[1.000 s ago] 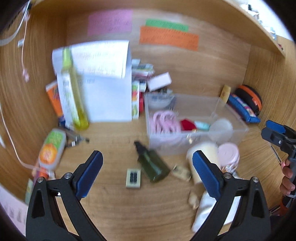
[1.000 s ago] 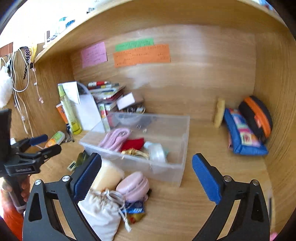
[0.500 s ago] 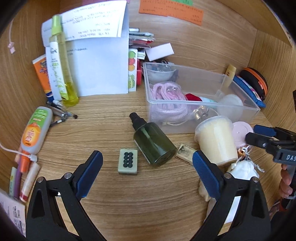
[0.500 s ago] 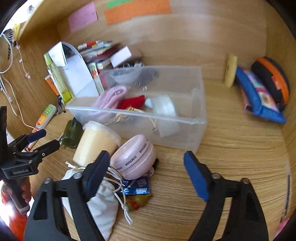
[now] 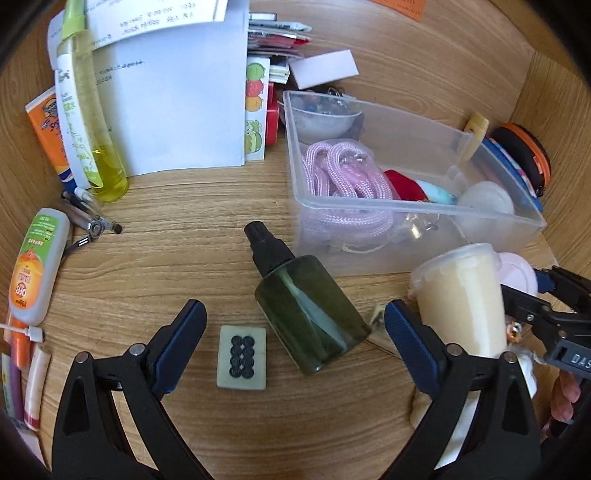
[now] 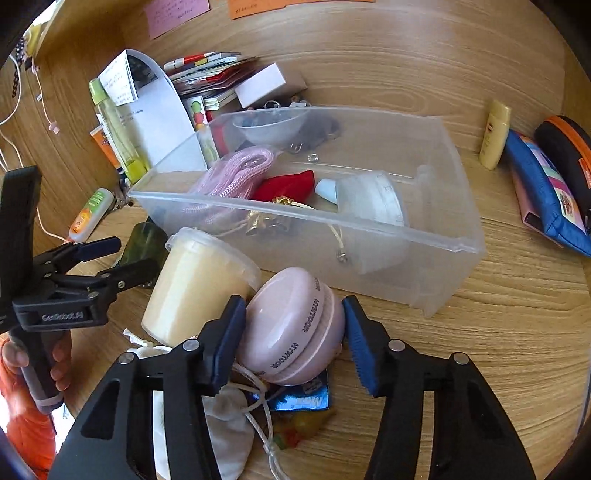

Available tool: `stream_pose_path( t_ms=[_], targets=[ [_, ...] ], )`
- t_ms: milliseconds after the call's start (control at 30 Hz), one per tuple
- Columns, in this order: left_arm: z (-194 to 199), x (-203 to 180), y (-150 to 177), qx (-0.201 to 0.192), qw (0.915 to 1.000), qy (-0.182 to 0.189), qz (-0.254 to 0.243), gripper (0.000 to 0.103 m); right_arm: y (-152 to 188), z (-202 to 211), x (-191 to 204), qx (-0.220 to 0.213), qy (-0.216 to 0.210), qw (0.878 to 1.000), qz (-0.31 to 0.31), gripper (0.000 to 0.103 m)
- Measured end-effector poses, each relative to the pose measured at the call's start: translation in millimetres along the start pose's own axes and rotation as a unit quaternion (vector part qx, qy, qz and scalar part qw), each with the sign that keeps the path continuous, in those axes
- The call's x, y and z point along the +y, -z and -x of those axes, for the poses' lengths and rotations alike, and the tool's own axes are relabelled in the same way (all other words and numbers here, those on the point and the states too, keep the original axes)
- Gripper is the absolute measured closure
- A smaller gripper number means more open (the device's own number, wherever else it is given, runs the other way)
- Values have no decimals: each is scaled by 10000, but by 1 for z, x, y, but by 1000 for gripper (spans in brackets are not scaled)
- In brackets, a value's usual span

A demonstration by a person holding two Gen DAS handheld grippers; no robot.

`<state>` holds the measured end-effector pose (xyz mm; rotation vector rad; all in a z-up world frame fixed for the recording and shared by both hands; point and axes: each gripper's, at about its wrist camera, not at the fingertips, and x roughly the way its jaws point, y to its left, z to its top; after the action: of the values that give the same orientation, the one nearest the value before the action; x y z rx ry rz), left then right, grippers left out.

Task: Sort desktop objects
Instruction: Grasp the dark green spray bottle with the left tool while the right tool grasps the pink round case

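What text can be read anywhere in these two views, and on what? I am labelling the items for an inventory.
"HYMTOOR": twice on the pink round case between the right claw pads.
"OFF!": on the orange and white tube.
"DAS": cut off, on the right claw body in the left view.
Left claw body: raised lettering, too blurred.
Blue packet, white papers, wall notes: too small or blurred.

Both views are bright and evenly lit by soft daylight, strongest at the near left edge of the right-wrist view, where the image blows out to white. Shadows on the tabletop (image 5: 177,240) are faint and short. Focus is sharp at centre; fisheye distortion bends the edges, with black vignetting in the corners.
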<state>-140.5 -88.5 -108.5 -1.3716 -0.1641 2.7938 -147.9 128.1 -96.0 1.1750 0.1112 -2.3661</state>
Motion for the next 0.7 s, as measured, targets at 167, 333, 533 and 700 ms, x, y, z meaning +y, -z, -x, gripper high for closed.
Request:
stream_pose_path(
  t_ms=[167,333,533,700],
  targets=[
    [-8,-5,1,54,9999,-32,-149,19,0,0,2,65,-5,9998,205,53],
    [-5,-7,2,-14,9998,-7,-208,26,2,-5,2,235,-132,9994,203,54],
    [-1,-14,3,-139,9993,-24,-352,41,4,-2,7,89,-56,9995,311,58],
    [3,-10,2,-224,9992,-37,-314,41,5,8,7,-57,12,9996,273,62]
  ],
)
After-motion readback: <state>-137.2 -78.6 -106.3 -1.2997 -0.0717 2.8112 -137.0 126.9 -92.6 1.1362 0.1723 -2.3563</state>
